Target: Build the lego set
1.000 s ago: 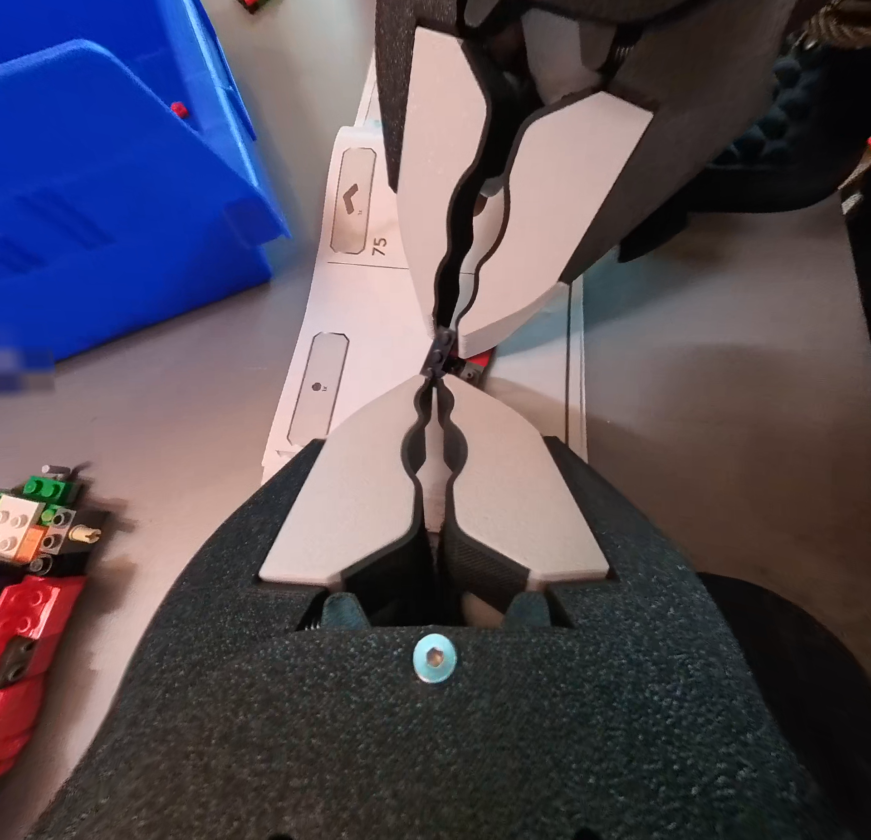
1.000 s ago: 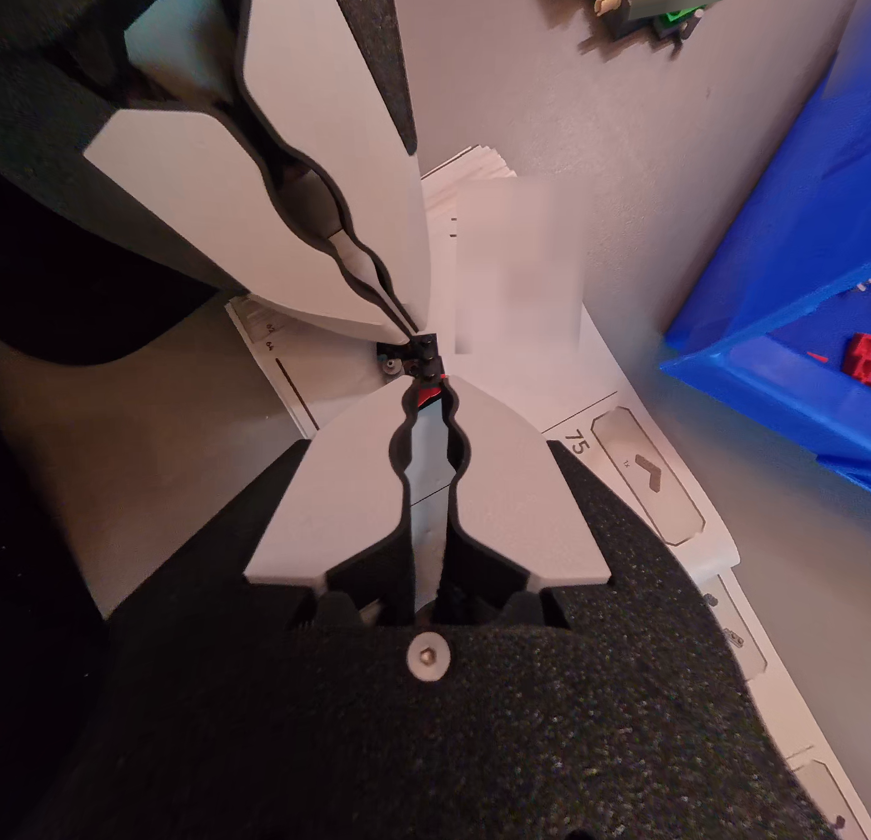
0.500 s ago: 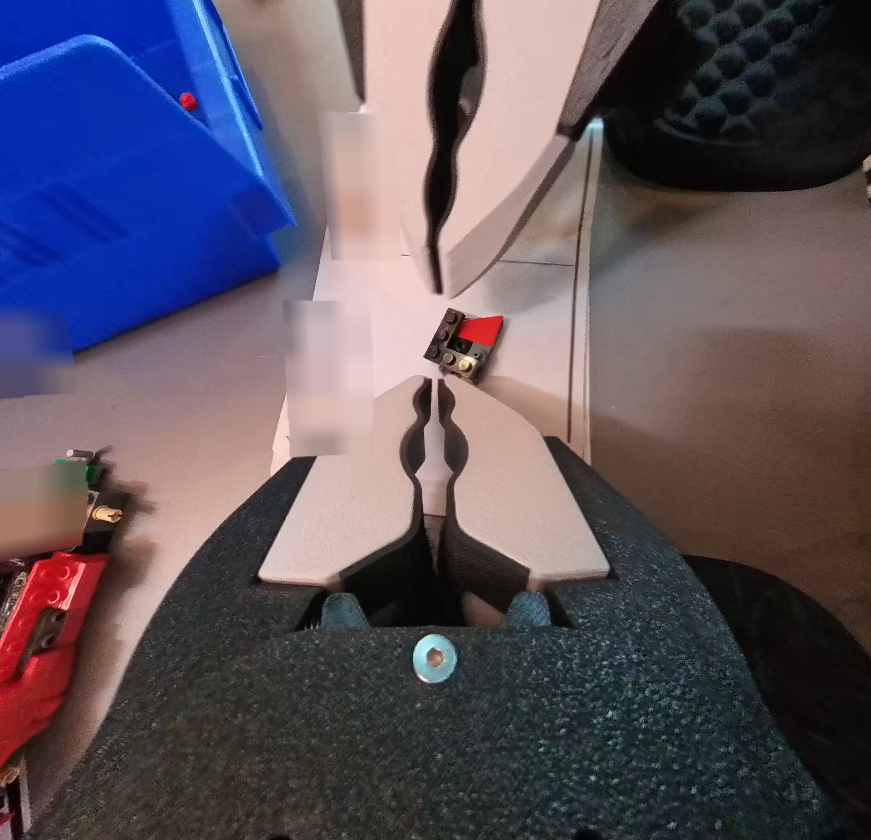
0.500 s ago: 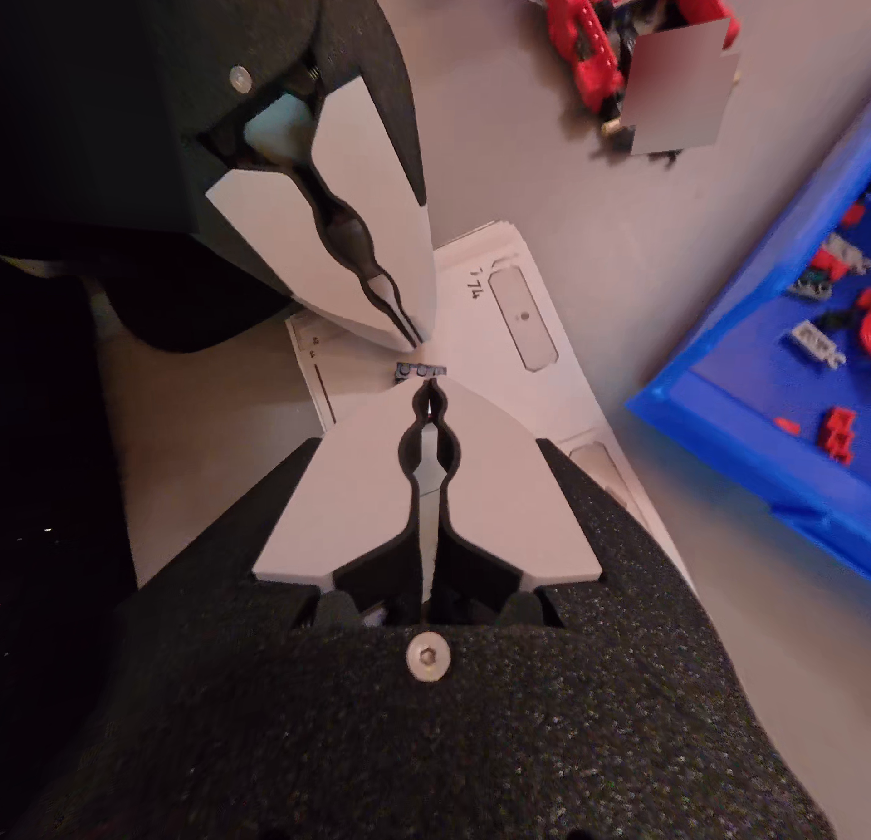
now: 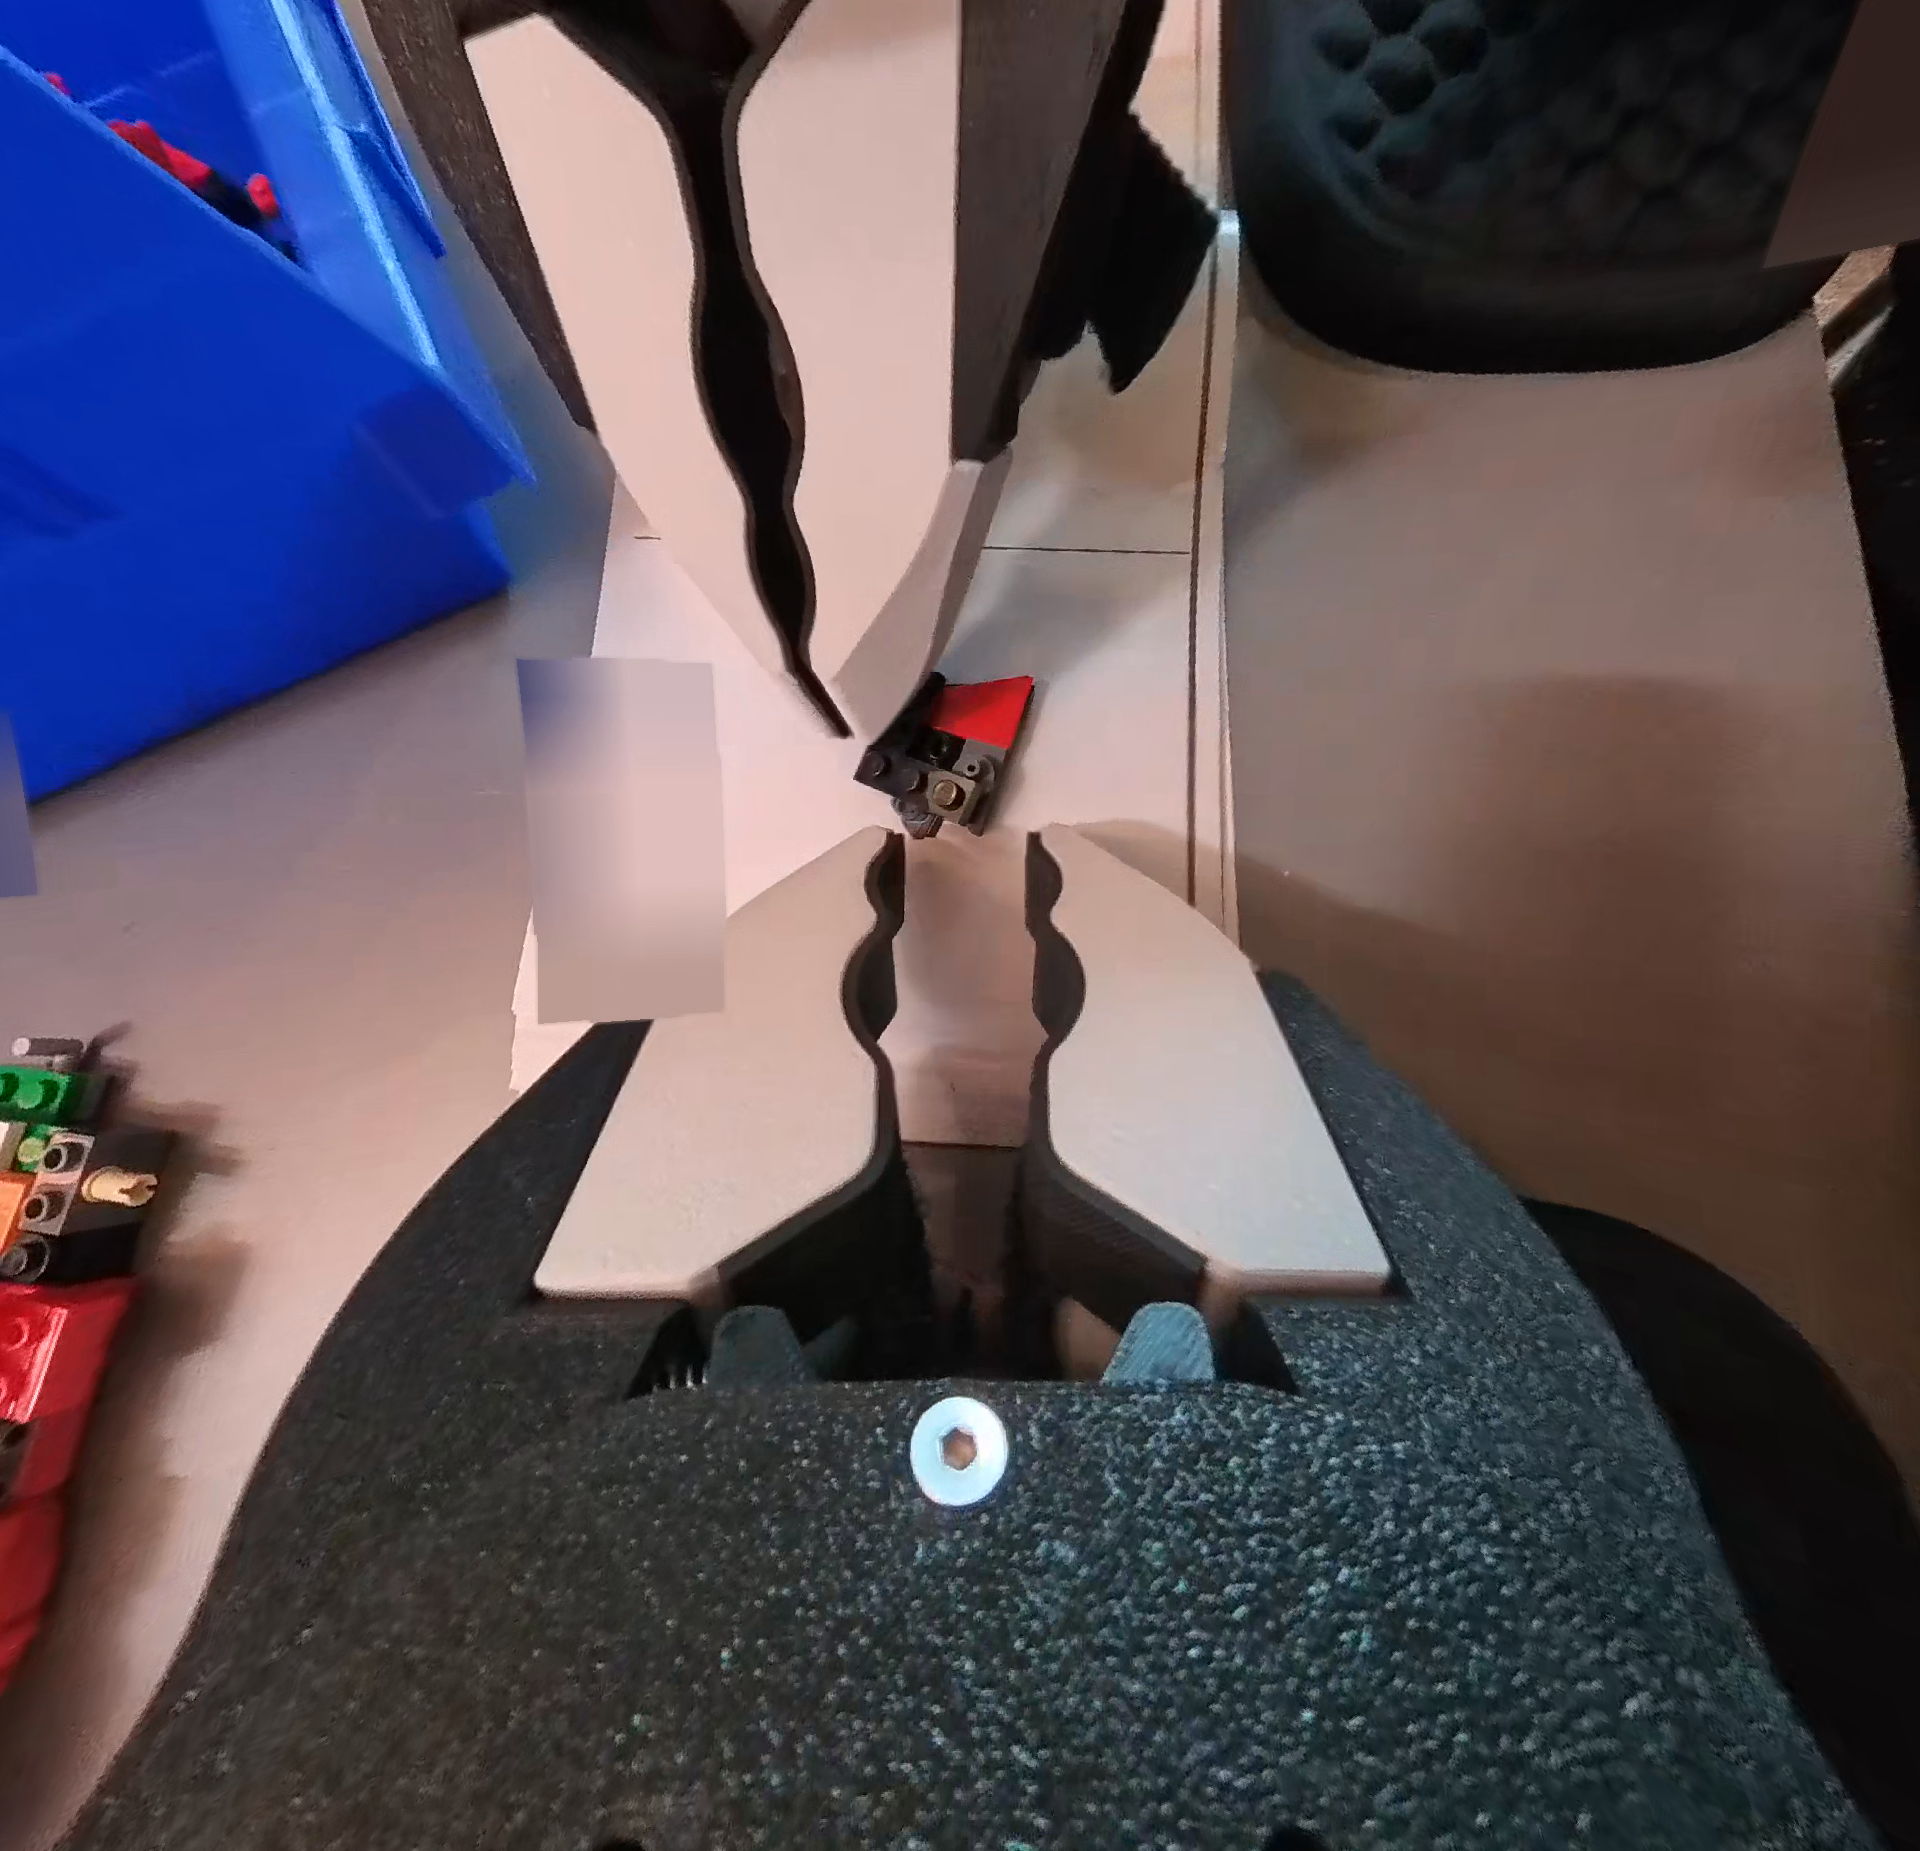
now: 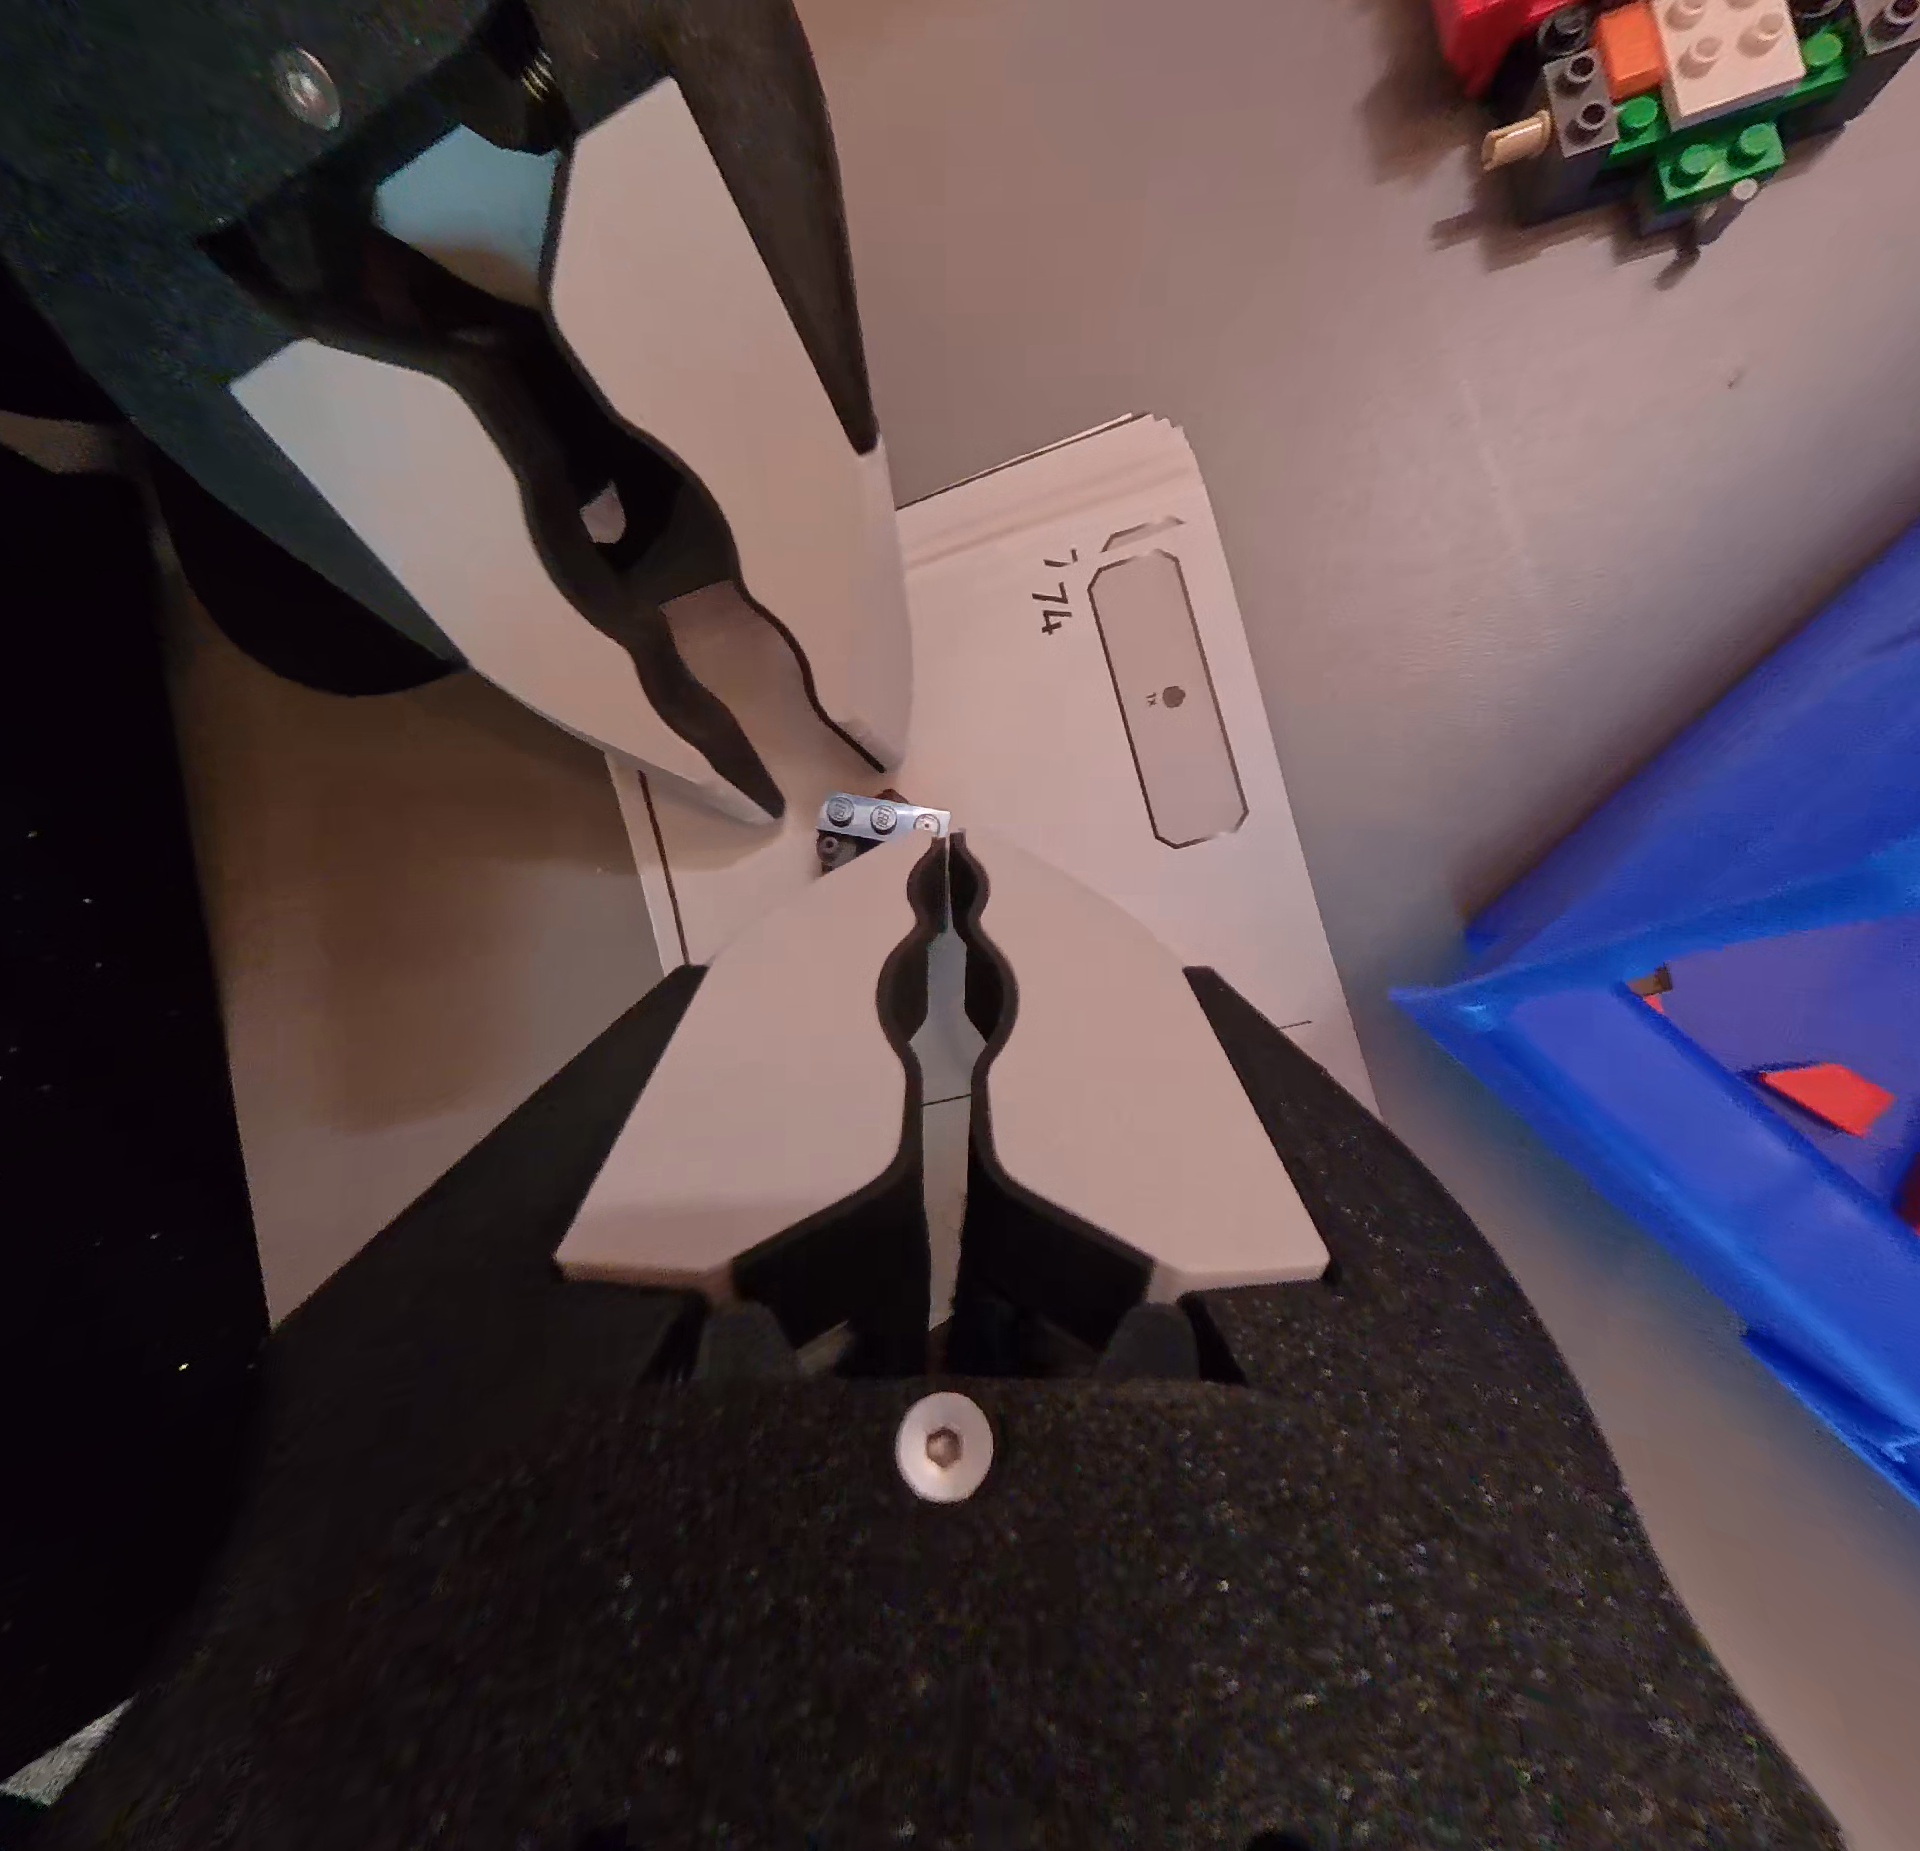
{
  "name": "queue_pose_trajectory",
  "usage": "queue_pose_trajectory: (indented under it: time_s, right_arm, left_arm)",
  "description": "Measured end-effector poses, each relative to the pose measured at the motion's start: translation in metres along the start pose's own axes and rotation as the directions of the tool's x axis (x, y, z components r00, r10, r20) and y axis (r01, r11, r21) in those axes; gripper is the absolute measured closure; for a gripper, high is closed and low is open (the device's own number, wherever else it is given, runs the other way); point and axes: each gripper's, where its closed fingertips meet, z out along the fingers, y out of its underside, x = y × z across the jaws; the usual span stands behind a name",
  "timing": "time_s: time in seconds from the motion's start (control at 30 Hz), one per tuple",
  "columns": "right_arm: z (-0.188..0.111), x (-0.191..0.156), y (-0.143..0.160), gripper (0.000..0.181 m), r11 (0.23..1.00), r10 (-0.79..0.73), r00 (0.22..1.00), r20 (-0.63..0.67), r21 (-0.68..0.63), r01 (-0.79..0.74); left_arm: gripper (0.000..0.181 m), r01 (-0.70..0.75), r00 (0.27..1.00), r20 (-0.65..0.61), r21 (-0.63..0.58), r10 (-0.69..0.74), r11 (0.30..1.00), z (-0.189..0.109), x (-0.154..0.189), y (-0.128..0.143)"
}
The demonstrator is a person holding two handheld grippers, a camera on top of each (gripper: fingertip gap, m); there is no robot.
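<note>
A small black, grey and red lego sub-assembly [image 5: 945, 752] lies on the white instruction booklet [image 5: 1101, 658]. My left gripper [image 5: 956, 840] is open and empty, with its fingertips just short of the piece. My right gripper [image 5: 842, 731] comes in from the far side, jaws shut and holding nothing, with its tip beside the piece's left edge. In the right wrist view the piece's grey studded plate [image 6: 883, 819] lies just beyond my shut right gripper [image 6: 951, 837]. The open left gripper [image 6: 826, 783] points at it from the upper left. The rest of the piece is hidden there.
A blue parts bin [image 5: 208, 399] stands left of the booklet and also shows in the right wrist view [image 6: 1714, 1022]. A partly built red, green and black lego model [image 5: 62, 1199] sits on the grey table, also in the right wrist view [image 6: 1683, 56]. Black foam [image 5: 1507, 139] lies at far right.
A second ago both grippers pinched the small assembly between their tips. It now lies loose on the booklet. The left gripper has opened, and the right one drew back and came close again.
</note>
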Motion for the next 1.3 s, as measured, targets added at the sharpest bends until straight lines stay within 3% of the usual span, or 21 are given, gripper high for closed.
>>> queue_pose_trajectory:
  time_s: [0.53,0.73,0.87,1.3]
  right_arm:
    - [0.000,-0.005,0.001,0.181,0.998,-0.060,0.997,0.039,0.001,0.060]
    - [-0.003,-0.006,0.002,0.173,0.998,-0.058,0.998,0.038,-0.003,0.058]
    - [-0.007,-0.008,0.012,0.158,0.997,0.041,0.998,0.043,-0.072,-0.038]
    - [0.000,-0.016,0.008,0.173,0.996,-0.062,0.998,0.008,-0.062,0.062]
  left_arm:
    - [0.165,-0.003,1.000,0.001,0.001,0.003,1.000,0.002,-0.002,0.001]
    - [0.165,-0.047,0.999,-0.001,0.036,0.047,0.998,-0.002,0.001,-0.001]
    - [0.167,-0.065,0.998,-0.010,0.024,0.065,0.998,0.000,0.003,0.000]
    - [0.169,-0.102,0.994,-0.029,0.030,0.103,0.994,0.000,0.008,0.000]
